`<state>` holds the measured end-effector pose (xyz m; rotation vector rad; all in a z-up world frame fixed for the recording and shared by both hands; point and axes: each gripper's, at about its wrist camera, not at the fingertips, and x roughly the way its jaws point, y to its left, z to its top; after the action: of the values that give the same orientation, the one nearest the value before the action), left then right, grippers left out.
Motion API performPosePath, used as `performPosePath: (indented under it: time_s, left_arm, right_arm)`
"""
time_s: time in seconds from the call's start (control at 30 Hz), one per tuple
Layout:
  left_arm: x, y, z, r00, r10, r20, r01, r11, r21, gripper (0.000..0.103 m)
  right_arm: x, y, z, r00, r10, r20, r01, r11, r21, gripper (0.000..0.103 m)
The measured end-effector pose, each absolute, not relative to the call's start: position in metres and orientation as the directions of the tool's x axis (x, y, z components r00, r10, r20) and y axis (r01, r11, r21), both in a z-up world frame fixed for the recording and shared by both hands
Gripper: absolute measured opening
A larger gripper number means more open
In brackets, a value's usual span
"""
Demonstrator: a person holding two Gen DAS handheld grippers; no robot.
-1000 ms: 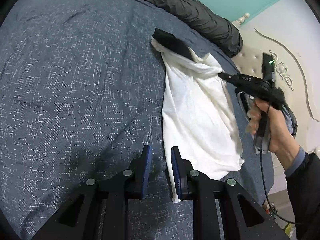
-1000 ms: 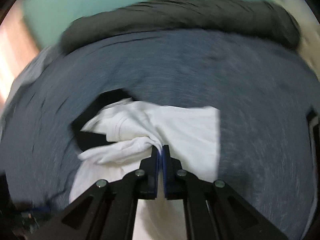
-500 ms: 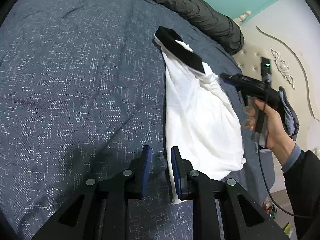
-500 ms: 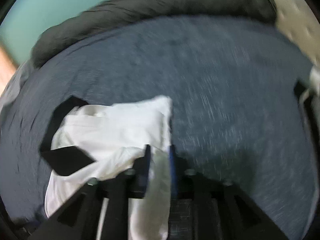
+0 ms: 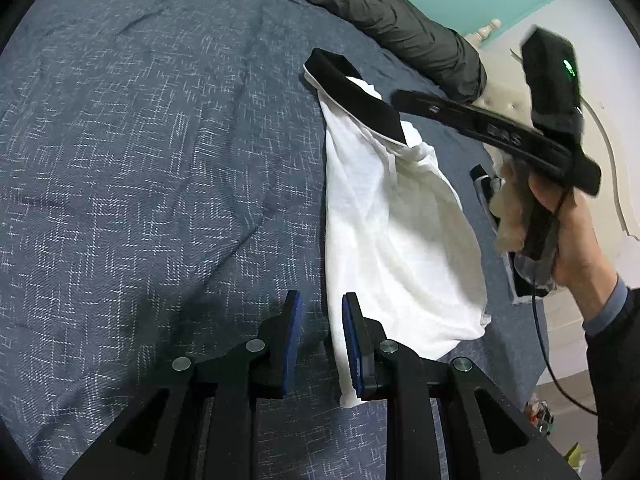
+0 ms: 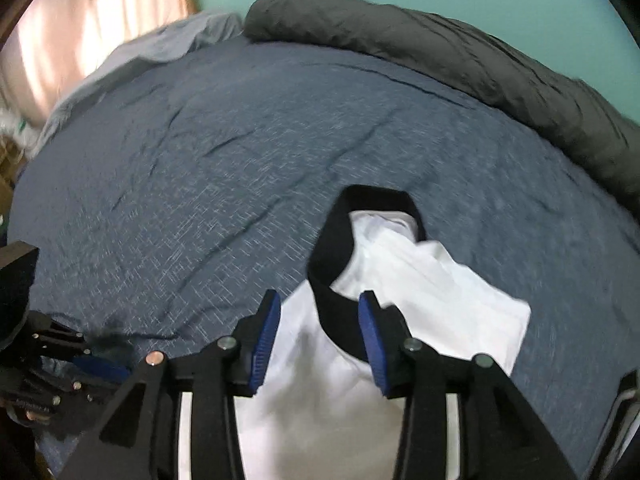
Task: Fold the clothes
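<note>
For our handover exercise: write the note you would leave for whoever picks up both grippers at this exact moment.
Left gripper: open, low at the near edge of the white shirt, holding nothing.
Right gripper: open, above the shirt, holding nothing; its black sleeve shows between the jaws.
The shirt lies on the blue bedspread, sides folded in to a long narrow strip, with the black sleeve across the far end.
Done: lengthwise fold, roughly; the far end looks bunched.
Left: probably smooth that end, tuck the sleeve, then fold the strip across.
</note>
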<state>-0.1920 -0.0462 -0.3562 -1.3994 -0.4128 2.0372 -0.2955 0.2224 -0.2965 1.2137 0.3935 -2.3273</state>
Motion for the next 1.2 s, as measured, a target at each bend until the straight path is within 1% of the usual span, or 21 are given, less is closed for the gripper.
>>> performPosePath:
  time_s: [0.07, 0.27, 0.3, 0.33, 0.37, 0.4, 0.47, 0.6, 0.67, 0.93, 1.17, 1.2]
  left_arm:
    - [-0.193, -0.048, -0.356, -0.242, 0.652, -0.718, -0.312, -0.753, -0.579, 0.022]
    - [-0.196, -0.053, -0.355, -0.244, 0.66, -0.71, -0.306, -0.748, -0.59, 0.022]
    - [-0.196, -0.054, -0.355, -0.244, 0.662, -0.709, -0.304, -0.746, -0.592, 0.022]
    - [-0.196, -0.055, -0.355, -0.243, 0.664, -0.707, -0.302, -0.745, -0.595, 0.022]
    - [-0.196, -0.056, -0.354, -0.243, 0.666, -0.705, -0.3, -0.743, -0.598, 0.022]
    - [-0.196, -0.056, -0.354, -0.242, 0.668, -0.704, -0.299, -0.741, -0.601, 0.022]
    - [-0.196, -0.057, -0.354, -0.239, 0.673, -0.7, -0.297, -0.737, -0.607, 0.022]
    - [-0.192, -0.056, -0.356, -0.238, 0.68, -0.694, -0.292, -0.731, -0.617, 0.022]
    - [-0.192, -0.057, -0.357, -0.236, 0.683, -0.691, -0.288, -0.729, -0.622, 0.022]
    - [-0.199, -0.059, -0.359, -0.23, 0.689, -0.687, -0.274, -0.724, -0.633, 0.022]
    - [-0.197, -0.063, -0.36, -0.223, 0.686, -0.693, -0.271, -0.726, -0.632, 0.022]
    - [-0.197, -0.062, -0.36, -0.223, 0.683, -0.695, -0.272, -0.728, -0.629, 0.022]
  right_arm:
    - [-0.305, 0.213, -0.302, -0.484, -0.236, -0.843, 0.537, -0.84, -0.073, 0.041]
    - [-0.328, 0.192, -0.318, -0.442, -0.173, -0.88, 0.547, -0.83, -0.111, 0.04]
    - [-0.329, 0.19, -0.322, -0.436, -0.148, -0.888, 0.545, -0.828, -0.129, 0.037]
    - [-0.331, 0.188, -0.326, -0.42, -0.139, -0.897, 0.554, -0.822, -0.132, 0.025]
    - [-0.333, 0.187, -0.329, -0.412, -0.135, -0.901, 0.557, -0.82, -0.132, 0.016]
    - [-0.335, 0.188, -0.33, -0.41, -0.129, -0.903, 0.554, -0.822, -0.134, 0.01]
    - [-0.341, 0.191, -0.329, -0.392, -0.152, -0.907, 0.546, -0.832, -0.096, 0.004]
    - [-0.349, 0.199, -0.31, -0.416, -0.192, -0.889, 0.513, -0.857, -0.055, 0.003]
    - [-0.361, 0.212, -0.295, -0.437, -0.241, -0.866, 0.468, -0.884, 0.009, 0.003]
    - [-0.402, 0.271, -0.308, -0.458, -0.223, -0.86, 0.212, -0.967, 0.138, 0.003]
    - [-0.438, 0.322, -0.319, -0.472, -0.203, -0.858, -0.028, -0.969, 0.245, 0.003]
    - [-0.439, 0.322, -0.323, -0.453, -0.177, -0.874, -0.037, -0.976, 0.217, 0.003]
